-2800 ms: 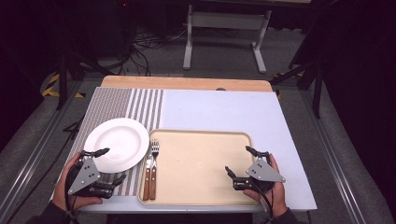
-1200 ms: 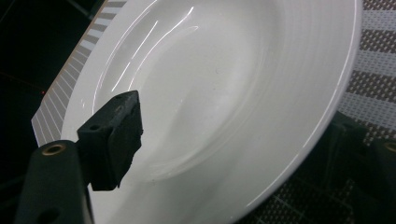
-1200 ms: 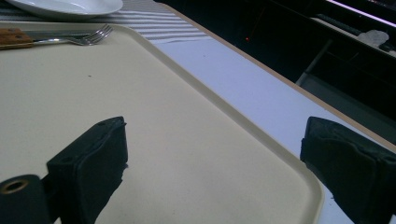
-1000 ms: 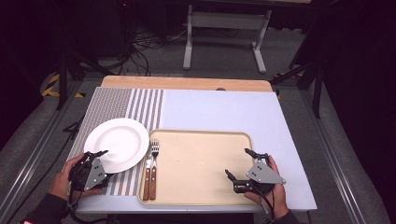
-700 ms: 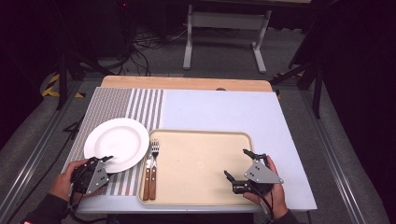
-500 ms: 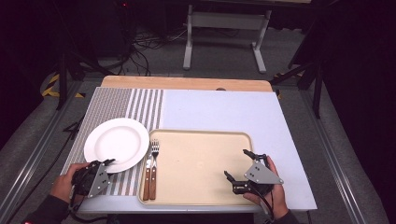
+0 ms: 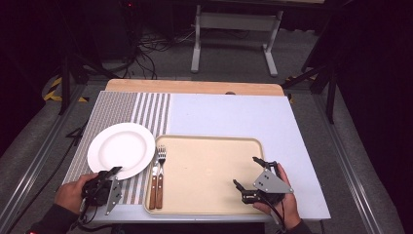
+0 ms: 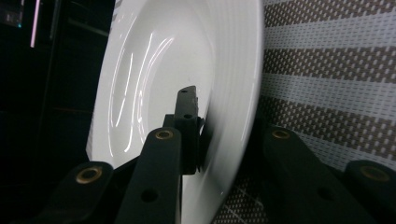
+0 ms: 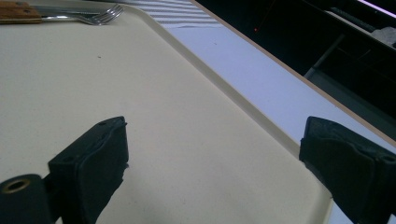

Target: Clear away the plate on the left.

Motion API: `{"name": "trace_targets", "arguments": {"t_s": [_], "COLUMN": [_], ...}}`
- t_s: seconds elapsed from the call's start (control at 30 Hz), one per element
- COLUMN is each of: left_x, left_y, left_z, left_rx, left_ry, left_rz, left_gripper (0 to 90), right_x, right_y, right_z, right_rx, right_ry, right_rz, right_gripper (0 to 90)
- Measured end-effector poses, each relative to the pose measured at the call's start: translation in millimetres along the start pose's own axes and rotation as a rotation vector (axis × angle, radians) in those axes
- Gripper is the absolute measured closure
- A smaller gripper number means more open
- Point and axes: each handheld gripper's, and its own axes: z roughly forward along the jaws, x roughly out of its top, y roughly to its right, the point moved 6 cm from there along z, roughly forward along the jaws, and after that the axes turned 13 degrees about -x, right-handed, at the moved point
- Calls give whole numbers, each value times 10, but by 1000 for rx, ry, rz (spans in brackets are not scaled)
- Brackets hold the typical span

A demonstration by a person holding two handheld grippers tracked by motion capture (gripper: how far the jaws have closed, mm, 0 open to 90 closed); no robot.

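Note:
A white plate [image 7: 121,148] lies on the striped placemat [image 7: 141,107] at the left. My left gripper [image 7: 111,172], turned on its side, is at the plate's near rim. In the left gripper view the plate [image 8: 154,70] has its rim between the jaws of the left gripper [image 8: 219,135], which is shut on it; one pad presses the plate's inner face and the other jaw tip is hidden under the rim. My right gripper [image 7: 246,171] stands open over the near right part of the beige tray [image 7: 204,165], holding nothing. From its own camera the right gripper [image 9: 210,154] hovers above the bare tray [image 9: 140,93].
A fork [image 7: 160,170] and a knife [image 7: 154,187] with wooden handles lie along the tray's left edge; the fork [image 9: 100,16] also appears far off in the right gripper view. The pale table top [image 7: 234,117] stretches behind the tray. A metal stand [image 7: 234,29] is on the floor beyond.
My left gripper has rolled onto its side, slid in to the plate's near rim and closed on it. The right gripper has hardly moved.

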Motion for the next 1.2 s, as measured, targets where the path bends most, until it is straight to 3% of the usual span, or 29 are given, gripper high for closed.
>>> {"name": "trace_targets", "arguments": {"t_s": [0.17,0.33,0.67,0.77,0.87,1.2], "left_x": [72,110,140,146,154,218], "left_y": [-7,-5,-65,-111,-150,-240], "left_z": [24,50,-5,-32,-65,-151], "left_rx": [55,62,70,83,84,84], "left_ry": [-55,-95,-86,-89,-70,-31], "left_rz": [86,118,46,45,16,-13], "left_gripper": [814,816,817,817,817,816], "right_x": [-10,-18,-19,-19,-15,-17], "right_y": [-1,-10,4,6,14,20], "right_z": [7,17,14,15,14,17], "right_rx": [2,4,1,-1,-5,-7], "right_ry": [-5,-12,-12,-13,-10,-11], "right_rz": [-4,-10,-8,-7,-5,-6], "right_gripper": [86,86,86,86,86,86]}}
